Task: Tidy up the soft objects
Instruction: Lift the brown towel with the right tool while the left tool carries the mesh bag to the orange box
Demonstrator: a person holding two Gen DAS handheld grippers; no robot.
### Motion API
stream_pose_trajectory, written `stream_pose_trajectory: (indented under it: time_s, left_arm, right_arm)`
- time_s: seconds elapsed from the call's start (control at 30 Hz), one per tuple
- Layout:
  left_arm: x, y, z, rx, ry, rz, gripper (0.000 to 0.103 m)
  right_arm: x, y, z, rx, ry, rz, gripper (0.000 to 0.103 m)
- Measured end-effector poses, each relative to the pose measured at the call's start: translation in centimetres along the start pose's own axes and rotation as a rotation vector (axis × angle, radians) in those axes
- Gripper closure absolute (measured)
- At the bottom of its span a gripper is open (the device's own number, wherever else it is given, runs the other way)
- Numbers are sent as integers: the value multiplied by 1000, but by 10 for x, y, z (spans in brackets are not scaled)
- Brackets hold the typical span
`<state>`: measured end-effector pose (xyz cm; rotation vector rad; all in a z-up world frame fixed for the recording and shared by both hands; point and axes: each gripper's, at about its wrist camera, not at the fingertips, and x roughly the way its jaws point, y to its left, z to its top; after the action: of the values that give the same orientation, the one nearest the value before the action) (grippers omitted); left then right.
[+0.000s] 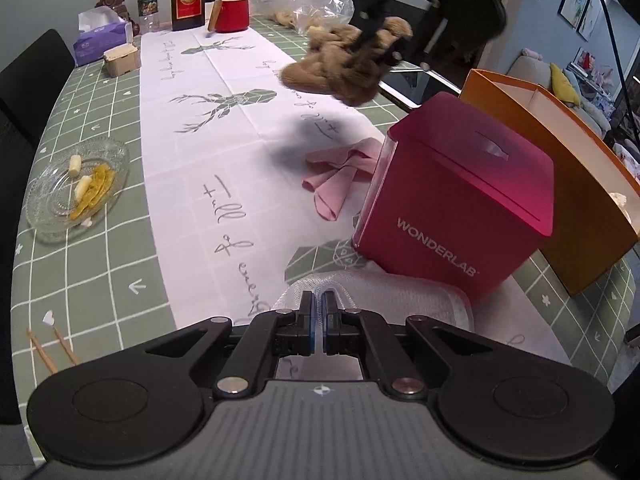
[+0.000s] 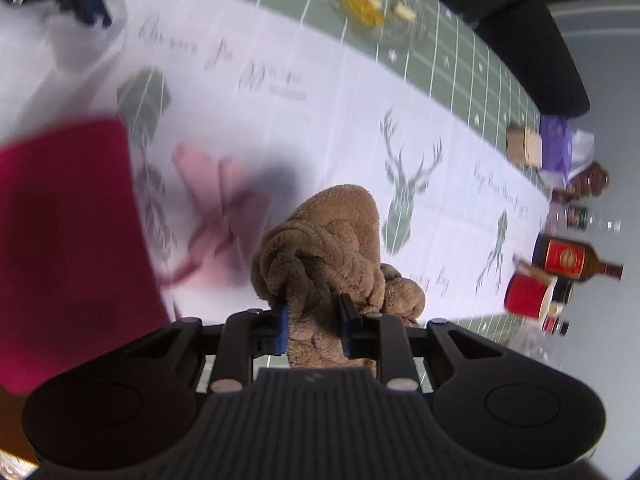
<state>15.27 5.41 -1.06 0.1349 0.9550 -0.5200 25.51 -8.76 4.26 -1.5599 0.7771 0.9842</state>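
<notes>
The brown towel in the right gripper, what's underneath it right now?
The brown towel hangs clear of the table in the right gripper. Below it lie the white deer-print runner and its shadow; the pink cloth lies beside that shadow. Whatever lies directly behind the towel is hidden.

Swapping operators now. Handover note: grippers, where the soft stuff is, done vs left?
Left gripper: shut on the edge of a white mesh cloth lying beside the magenta box.
Right gripper: shut on the brown plush towel, held above the table.
Pink cloth: loose on the runner.
Orange box: open; something pale inside, unclear what.
Left: place the towel, then the pink and mesh cloths.
</notes>
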Motion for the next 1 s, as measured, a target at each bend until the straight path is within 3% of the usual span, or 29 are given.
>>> stream_pose_trajectory:
  time_s: [0.27, 0.5, 0.7, 1.0]
  left_arm:
    - [-29, 21, -21, -62, 1, -22, 100]
    - [-47, 33, -43, -82, 5, -35, 100]
    - [-64, 20, -56, -42, 19, -88, 100]
    - [-82, -44, -69, 130, 72, -101, 100]
  right_arm:
    - [-12, -2, 93, -78, -124, 52, 80]
    - [-35, 46, 134, -129, -186, 143, 80]
    - [-57, 106, 127, -172, -193, 187, 80]
    - [-92, 185, 86, -174, -184, 231, 80]
